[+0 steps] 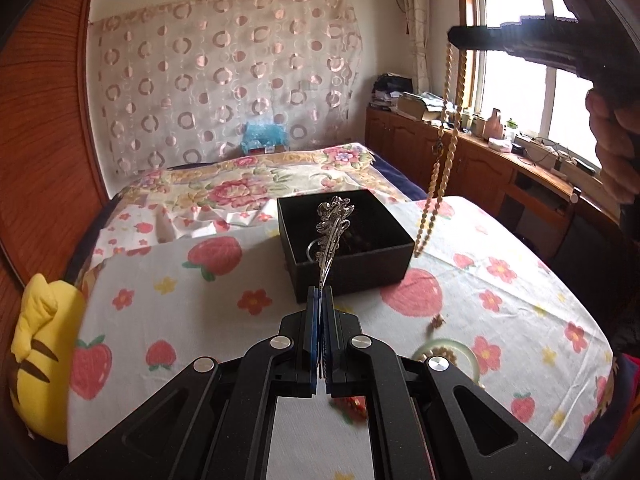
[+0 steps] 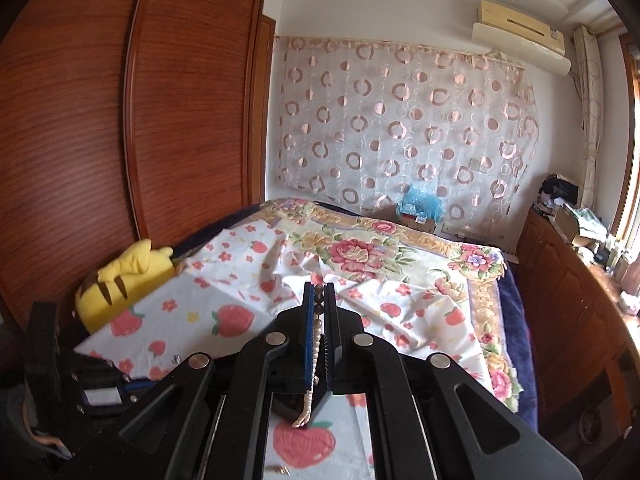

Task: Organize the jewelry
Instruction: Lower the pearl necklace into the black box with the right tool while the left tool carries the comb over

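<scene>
My left gripper (image 1: 320, 290) is shut on a silver filigree hairpin (image 1: 334, 224), holding it upright over the open black box (image 1: 344, 240) on the strawberry-print cloth. My right gripper (image 1: 454, 36) shows at the upper right of the left wrist view, high above the table, with a long cream bead necklace (image 1: 438, 160) hanging from it down beside the box's right edge. In the right wrist view my right gripper (image 2: 319, 292) is shut on that bead necklace (image 2: 314, 344), whose strand runs between the fingers and hangs below.
A pale green bangle (image 1: 448, 354) and a small gold piece (image 1: 437, 322) lie on the cloth right of my left gripper; something red (image 1: 352, 404) lies under it. A yellow plush toy (image 1: 40, 344) sits at the left. A bed (image 2: 380, 256), wardrobe and wooden cabinets surround the table.
</scene>
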`<act>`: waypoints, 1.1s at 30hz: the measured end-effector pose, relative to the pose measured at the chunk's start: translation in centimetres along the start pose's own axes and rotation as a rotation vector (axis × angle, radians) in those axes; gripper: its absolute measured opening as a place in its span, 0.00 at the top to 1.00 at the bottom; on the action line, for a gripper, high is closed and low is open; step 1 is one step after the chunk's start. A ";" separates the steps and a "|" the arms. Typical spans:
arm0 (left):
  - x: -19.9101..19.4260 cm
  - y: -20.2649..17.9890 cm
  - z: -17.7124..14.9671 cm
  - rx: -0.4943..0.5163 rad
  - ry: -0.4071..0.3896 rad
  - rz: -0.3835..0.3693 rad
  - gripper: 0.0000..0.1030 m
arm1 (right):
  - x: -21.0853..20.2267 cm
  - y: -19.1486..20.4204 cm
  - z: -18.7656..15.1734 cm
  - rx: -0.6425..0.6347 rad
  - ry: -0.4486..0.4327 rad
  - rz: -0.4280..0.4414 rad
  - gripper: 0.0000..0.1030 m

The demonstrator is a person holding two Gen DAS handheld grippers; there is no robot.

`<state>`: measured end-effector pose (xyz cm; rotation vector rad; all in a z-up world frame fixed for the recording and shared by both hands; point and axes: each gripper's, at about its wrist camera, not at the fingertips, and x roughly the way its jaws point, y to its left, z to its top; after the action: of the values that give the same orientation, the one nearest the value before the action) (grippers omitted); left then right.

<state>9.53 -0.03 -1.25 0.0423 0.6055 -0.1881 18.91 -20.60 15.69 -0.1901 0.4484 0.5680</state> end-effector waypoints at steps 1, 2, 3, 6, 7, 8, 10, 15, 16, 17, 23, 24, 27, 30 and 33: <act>0.3 0.1 0.3 0.000 0.000 0.003 0.99 | 0.1 -0.1 0.3 0.011 -0.002 0.007 0.95; 0.5 0.1 0.5 -0.001 0.000 0.005 0.99 | 0.5 -0.4 0.8 0.021 -0.004 0.012 0.95; 0.6 0.2 0.6 -0.002 0.000 0.006 0.99 | 0.8 -0.5 1.4 0.025 -0.007 0.011 0.95; 0.9 0.3 1.0 -0.001 0.000 0.009 0.99 | 1.6 -0.7 2.4 0.033 -0.009 0.012 0.95; 1.1 0.3 1.1 0.001 0.001 0.010 0.99 | 1.9 -0.8 2.6 0.036 -0.008 0.011 0.95; 1.3 0.3 1.4 0.003 0.001 0.013 0.99 | 2.2 -0.8 2.7 0.037 -0.005 0.008 0.95; 1.7 0.3 1.7 0.006 0.001 0.015 0.99 | 3.0 -1.0 2.6 0.043 0.009 0.007 0.95; 2.3 0.4 2.2 -0.004 0.007 0.009 0.99 | 5.7 -1.2 0.1 0.064 0.074 0.014 0.95; 2.8 0.4 2.5 -0.004 0.011 0.009 0.99 | 6.4 -1.3 -0.5 0.072 0.093 0.019 0.95; 3.2 0.4 2.8 -0.003 0.015 0.011 0.99 | 6.9 -1.3 -1.0 0.078 0.108 0.022 0.95; 6.0 0.2 4.1 0.012 0.044 0.023 0.99 | 10.5 -1.3 -5.0 0.115 0.209 0.051 0.95; 6.4 0.2 4.3 0.011 0.049 0.022 0.99 | 10.9 -1.3 -5.5 0.122 0.222 0.054 0.94; 7.6 0.1 4.7 0.009 0.063 0.025 0.99 | 11.4 -1.3 -6.6 0.128 0.240 0.068 0.94; 8.6 0.0 5.1 0.014 0.072 0.028 0.99 | 11.3 -1.4 -7.4 0.128 0.245 0.065 0.94; 9.5 -0.1 5.1 0.018 0.084 0.036 0.99 | 11.1 -1.8 -8.1 0.137 0.249 0.068 0.94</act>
<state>20.02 -2.20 -2.42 0.0784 0.6862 -0.1574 25.32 -19.18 3.52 -0.1148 0.7353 0.5804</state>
